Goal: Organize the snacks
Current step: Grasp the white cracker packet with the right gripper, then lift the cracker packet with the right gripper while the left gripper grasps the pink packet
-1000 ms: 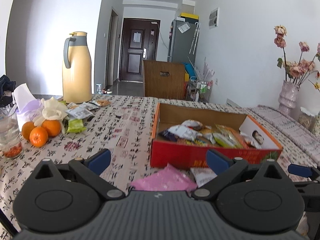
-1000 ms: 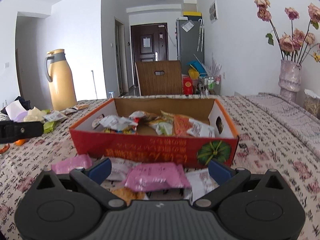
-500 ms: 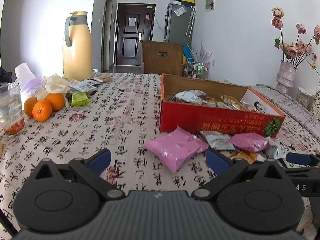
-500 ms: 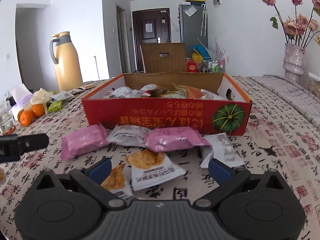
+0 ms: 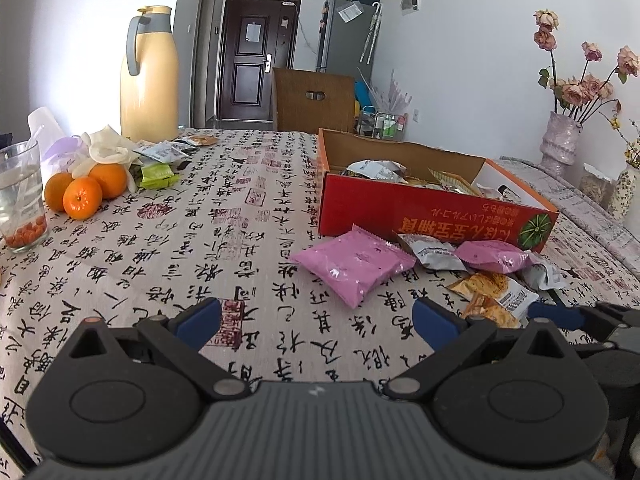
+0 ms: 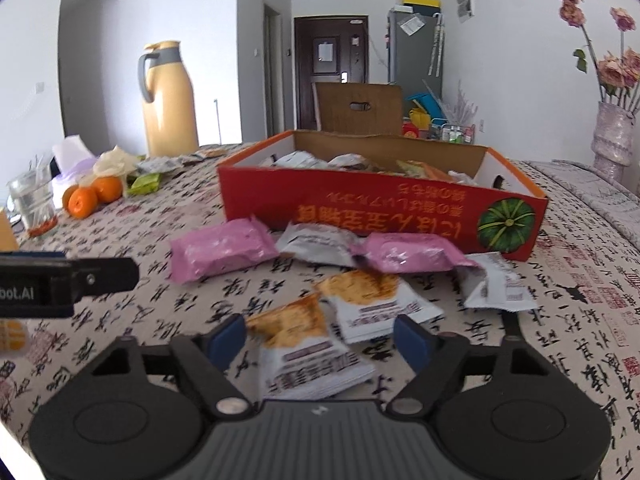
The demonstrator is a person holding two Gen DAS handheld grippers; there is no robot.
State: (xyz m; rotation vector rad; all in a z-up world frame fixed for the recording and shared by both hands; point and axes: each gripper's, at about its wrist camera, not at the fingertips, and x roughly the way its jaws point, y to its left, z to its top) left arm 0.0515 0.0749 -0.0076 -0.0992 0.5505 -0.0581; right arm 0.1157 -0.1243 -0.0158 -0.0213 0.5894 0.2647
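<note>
Fingers of the right gripper [image 6: 320, 338] are part-way in and closing; an orange-and-white snack packet [image 6: 304, 344] lies between the blue pads, and no pad contact shows. Left gripper [image 5: 316, 318] fingers stand wide with only the patterned tablecloth [image 5: 200, 248] between them.

Landmark: red cardboard box [image 6: 380, 216], already holding several packets.
- Just in front of the box, right wrist view: two pink packets [image 6: 222, 248] [image 6: 408, 254], a silver packet [image 6: 320, 242] between them, a white packet [image 6: 496, 284] on the right, and a second orange-and-white packet [image 6: 372, 300] nearer the camera.
- Left of the box: oranges [image 5: 82, 194], a glass [image 5: 22, 196], a yellow thermos jug [image 5: 150, 76].

View differences:
- The left wrist view alone shows the right gripper's blue fingertip at the right edge, beside the orange packets [image 5: 494, 296].
- The right wrist view alone shows the left gripper's dark finger coming in from the left edge, left of the nearer pink packet.
- The packet between the right pads shows fully only in the right wrist view.

Against a second ago: the right jaws were at full width; now they are narrower. Both views then looked into the box from higher up; now both sit lower, and the loose packets in front of the box are in full view. The left jaws are unchanged.
</note>
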